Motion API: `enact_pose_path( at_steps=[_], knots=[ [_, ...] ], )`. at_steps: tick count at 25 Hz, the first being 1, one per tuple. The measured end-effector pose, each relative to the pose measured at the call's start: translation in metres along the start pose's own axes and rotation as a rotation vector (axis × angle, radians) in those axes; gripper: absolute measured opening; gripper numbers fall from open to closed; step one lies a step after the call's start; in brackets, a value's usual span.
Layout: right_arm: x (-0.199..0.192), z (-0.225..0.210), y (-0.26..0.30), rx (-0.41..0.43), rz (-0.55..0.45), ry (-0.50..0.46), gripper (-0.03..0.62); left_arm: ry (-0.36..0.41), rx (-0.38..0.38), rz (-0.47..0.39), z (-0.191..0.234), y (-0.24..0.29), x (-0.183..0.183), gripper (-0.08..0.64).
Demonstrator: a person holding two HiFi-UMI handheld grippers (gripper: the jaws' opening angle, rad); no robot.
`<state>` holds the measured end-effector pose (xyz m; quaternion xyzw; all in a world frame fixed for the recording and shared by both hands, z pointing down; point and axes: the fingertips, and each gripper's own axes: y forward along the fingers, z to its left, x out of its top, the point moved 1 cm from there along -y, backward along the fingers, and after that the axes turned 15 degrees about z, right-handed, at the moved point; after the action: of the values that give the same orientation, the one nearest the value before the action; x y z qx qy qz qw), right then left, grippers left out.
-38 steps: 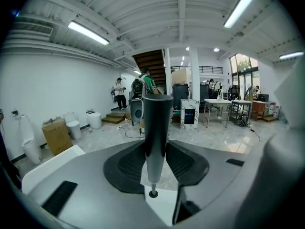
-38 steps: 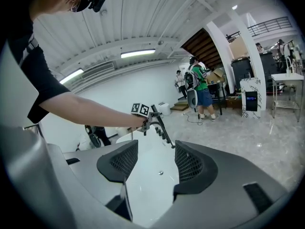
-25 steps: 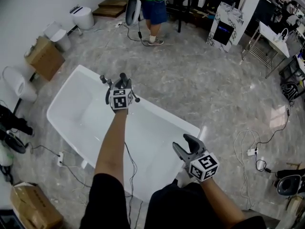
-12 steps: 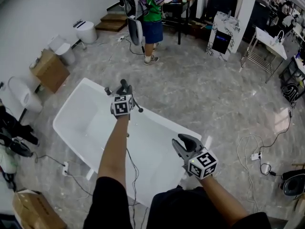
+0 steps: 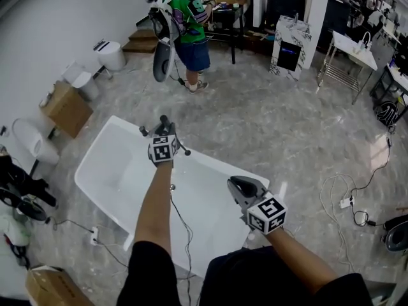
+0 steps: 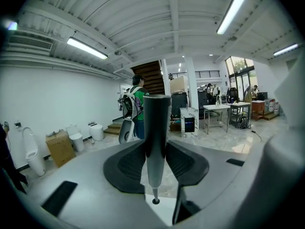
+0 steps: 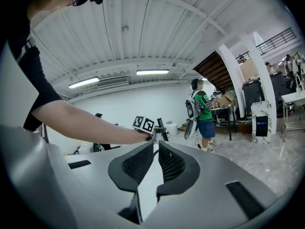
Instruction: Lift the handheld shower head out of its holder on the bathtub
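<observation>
Open hall, grey marble-look floor [image 5: 268,120]. White bathtub [image 5: 121,164] stands free in the middle, set diagonally below the head camera. Bystander in a green shirt [image 5: 185,18] at the far end; cardboard box [image 5: 67,107] by the left wall; loose cables [image 5: 347,199] at right.

Over the tub's far rim: left claw [image 5: 164,125], clamped on the handheld shower head [image 6: 157,128]. Its own view shows both pads pressed on the dark round handle, one on each side. Handle stands upright, long axis vertical, top end above the pads. From its lower end a thin stem drops to a small dark ring [image 6: 156,202] on the white rim, likely the holder's mouth. Lower end looks clear of that ring, so I judge the lift mostly made. Cannot tell how much hose is out.

Over the near rim: right claw [image 5: 236,185], well apart from the handle. Its jaws have just been closing; now nearly together, nothing between them.

Key relation: holder lies straight beneath the gripped handle, in line with its long axis. Any further move should run straight up that axis; a sideways pull risks dragging the stem against the ring. Left hand is on the job; right is too far off to help.

Writing: only square black-and-white markers on each marker cube [image 5: 163,148]. White marks on the green shirt, unreadable. No brand seen on tub or handle.
</observation>
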<state>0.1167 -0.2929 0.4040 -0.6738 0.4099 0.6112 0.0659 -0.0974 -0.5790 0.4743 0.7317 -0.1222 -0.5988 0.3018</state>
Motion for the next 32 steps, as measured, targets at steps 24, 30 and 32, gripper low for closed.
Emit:
enact_pose_path(
  at_steps=[24,30,32],
  knots=[
    [-0.007,0.006,-0.014,-0.013,-0.010,-0.054,-0.002,0.056,0.013,0.042,0.001,0.013,-0.011,0.127],
    [-0.013,0.001,-0.018,-0.018,0.005,-0.040,-0.002,-0.019,0.001,0.058,0.005,0.023,-0.020,0.127],
    [-0.015,-0.004,-0.020,-0.027,0.008,-0.035,-0.002,-0.043,0.005,0.061,0.006,0.023,-0.021,0.127]
  ],
)
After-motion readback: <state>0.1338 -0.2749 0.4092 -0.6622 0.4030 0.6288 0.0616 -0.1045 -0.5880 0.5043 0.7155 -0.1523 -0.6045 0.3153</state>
